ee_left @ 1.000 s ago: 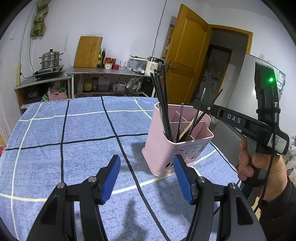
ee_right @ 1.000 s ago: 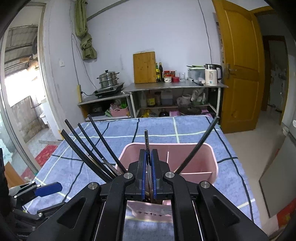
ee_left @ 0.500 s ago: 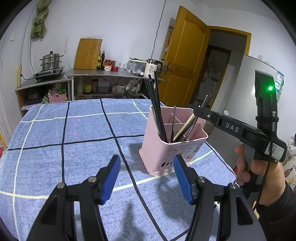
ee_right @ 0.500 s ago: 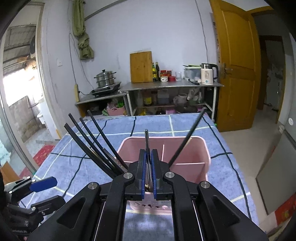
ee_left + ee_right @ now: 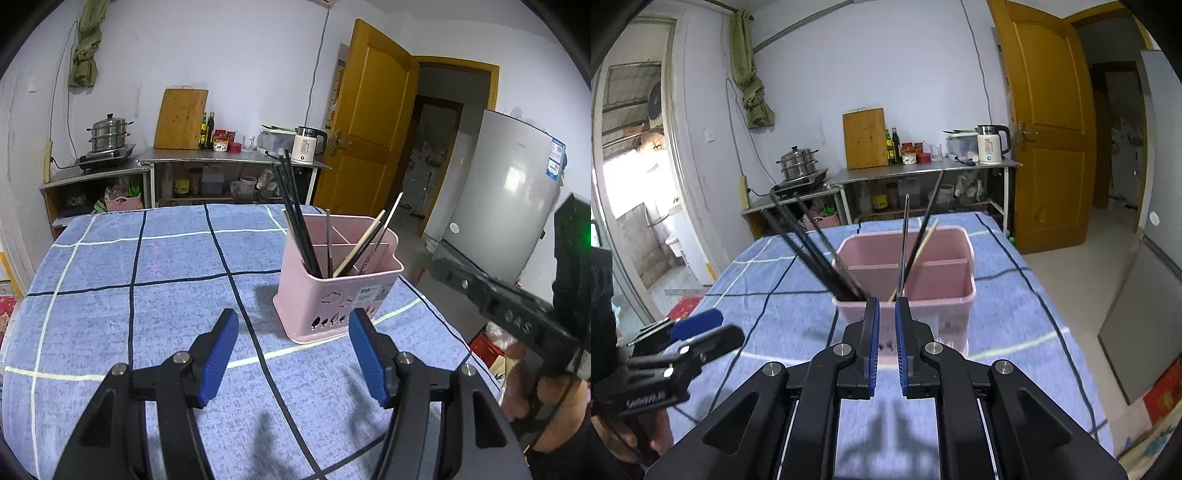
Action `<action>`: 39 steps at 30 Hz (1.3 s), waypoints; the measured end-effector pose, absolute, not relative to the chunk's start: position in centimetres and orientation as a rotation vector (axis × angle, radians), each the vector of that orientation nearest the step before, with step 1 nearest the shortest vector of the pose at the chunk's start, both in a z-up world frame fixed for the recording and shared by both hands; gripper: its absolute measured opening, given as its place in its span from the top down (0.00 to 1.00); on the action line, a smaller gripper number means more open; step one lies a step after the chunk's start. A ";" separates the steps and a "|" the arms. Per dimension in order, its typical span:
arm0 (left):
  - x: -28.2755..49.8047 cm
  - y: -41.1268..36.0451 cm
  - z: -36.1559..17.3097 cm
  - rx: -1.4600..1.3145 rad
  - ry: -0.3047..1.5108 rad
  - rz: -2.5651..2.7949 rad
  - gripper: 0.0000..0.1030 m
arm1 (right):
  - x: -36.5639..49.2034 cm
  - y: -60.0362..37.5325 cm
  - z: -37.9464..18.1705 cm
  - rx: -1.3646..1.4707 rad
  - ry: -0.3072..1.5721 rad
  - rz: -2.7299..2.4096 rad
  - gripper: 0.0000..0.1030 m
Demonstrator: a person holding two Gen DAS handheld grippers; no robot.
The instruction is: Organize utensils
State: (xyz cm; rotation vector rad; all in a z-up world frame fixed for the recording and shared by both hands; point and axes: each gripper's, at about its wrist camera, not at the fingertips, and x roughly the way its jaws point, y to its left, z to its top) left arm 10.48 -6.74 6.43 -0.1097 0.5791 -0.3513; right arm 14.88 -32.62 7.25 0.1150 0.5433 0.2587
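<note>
Right gripper (image 5: 886, 325) now off chopstick (image 5: 904, 236).

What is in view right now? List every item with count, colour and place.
Utensil holder: one, pink, divided into compartments, on the tablecloth near its right edge.
Dark chopsticks: a bundle, black, leaning left in the holder's near-left compartment; exact count unclear.
Light chopstick: one, pale wood, leaning right in the holder.
Thin dark utensils: a few, standing beside the light chopstick.
Tablecloth: one, blue with black and white lines, covering the table.
Cutting board: one, wooden, against the back wall.
Steamer pot: one, steel, on the stove at left.
Kettle: one, white, on the metal counter.
Door: one, yellow-brown, open.
Fridge: one, silver, at right.
Left gripper: blue pads, wide open, empty.
Right gripper: blue pads, narrowly apart, empty.
</note>
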 end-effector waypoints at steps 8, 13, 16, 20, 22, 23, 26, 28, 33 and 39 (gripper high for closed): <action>8.0 -6.9 6.2 -0.101 0.547 -0.325 0.37 | 11.4 -31.6 7.0 0.100 0.524 0.262 0.84; 6.7 -6.7 6.0 -0.095 0.516 -0.294 0.37 | 9.8 -31.1 6.4 0.079 0.517 0.250 0.84; 6.2 -6.6 5.9 -0.092 0.503 -0.289 0.37 | 8.9 -31.0 6.3 0.078 0.507 0.241 0.83; 5.8 -6.8 5.8 -0.079 0.490 -0.285 0.37 | 8.2 -31.0 6.2 0.068 0.499 0.230 0.83; 5.5 -7.0 5.7 -0.077 0.485 -0.287 0.37 | 8.0 -30.8 6.1 0.060 0.497 0.225 0.83; 5.5 -7.0 5.7 -0.076 0.485 -0.287 0.37 | 8.0 -30.7 6.0 0.058 0.497 0.223 0.83; 5.5 -7.1 5.7 -0.077 0.485 -0.289 0.37 | 7.8 -30.8 6.0 0.064 0.498 0.223 0.83; 5.4 -7.1 5.7 -0.076 0.484 -0.287 0.37 | 7.8 -30.7 6.1 0.061 0.498 0.220 0.83; 5.3 -7.3 5.7 -0.074 0.483 -0.284 0.37 | 7.7 -30.7 6.0 0.059 0.497 0.225 0.83; 5.2 -7.5 5.8 -0.068 0.480 -0.279 0.37 | 7.9 -30.7 5.9 0.060 0.503 0.227 0.83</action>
